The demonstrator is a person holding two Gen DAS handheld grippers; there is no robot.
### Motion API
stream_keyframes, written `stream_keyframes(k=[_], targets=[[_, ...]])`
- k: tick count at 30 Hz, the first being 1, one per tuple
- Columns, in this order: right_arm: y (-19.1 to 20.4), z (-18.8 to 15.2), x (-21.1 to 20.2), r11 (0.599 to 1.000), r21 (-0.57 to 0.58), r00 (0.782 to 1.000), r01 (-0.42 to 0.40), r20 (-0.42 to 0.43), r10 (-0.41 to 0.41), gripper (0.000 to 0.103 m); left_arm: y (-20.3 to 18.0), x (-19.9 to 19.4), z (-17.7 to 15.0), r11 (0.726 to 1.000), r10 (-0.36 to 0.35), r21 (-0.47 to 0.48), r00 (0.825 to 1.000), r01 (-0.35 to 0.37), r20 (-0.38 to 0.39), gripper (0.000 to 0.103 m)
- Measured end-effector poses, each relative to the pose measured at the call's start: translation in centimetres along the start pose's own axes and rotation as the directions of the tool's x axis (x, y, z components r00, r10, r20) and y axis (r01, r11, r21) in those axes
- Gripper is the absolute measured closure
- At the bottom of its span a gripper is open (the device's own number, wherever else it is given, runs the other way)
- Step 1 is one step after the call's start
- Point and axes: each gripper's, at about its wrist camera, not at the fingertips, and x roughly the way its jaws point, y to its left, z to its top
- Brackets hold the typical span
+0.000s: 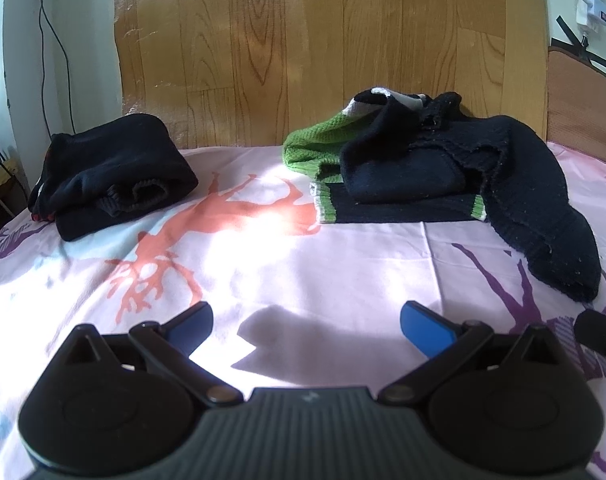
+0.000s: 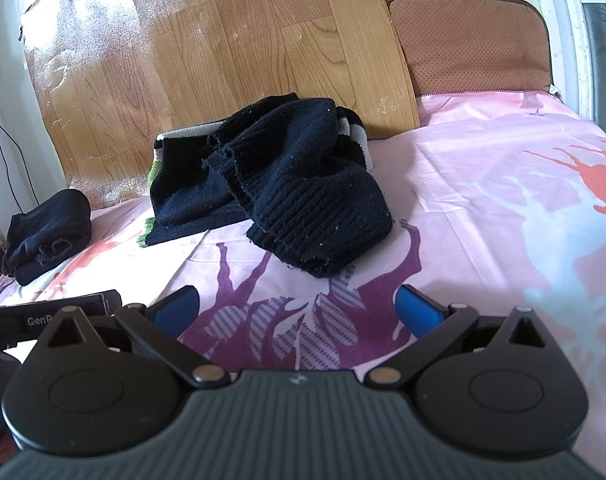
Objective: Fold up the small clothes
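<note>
Two grippers hovered low over the pink sheet [image 1: 343,264], both spread wide and holding nothing: the left gripper [image 1: 307,326] over a sunlit patch, the right gripper [image 2: 297,308] above a purple print. Ahead, near the bed's far edge against the wood-grain board [image 1: 303,40], sat a rumpled heap of dark knitwear [image 2: 287,184] with green and white stripes, one sleeve trailing toward the grippers. Well apart from it, at the far left corner, lay a folded black garment [image 1: 115,172], cuff showing.
</note>
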Motion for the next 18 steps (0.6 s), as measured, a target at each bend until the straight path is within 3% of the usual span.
stream_keyframes(k=[18], targets=[[-0.04,-0.09,0.05,1.0,0.0,1.0,-0.001,0.0,0.001,0.0,-0.02,0.07,-0.06,1.0,0.004,0.006,1.0,-0.004,-0.003,0.0]])
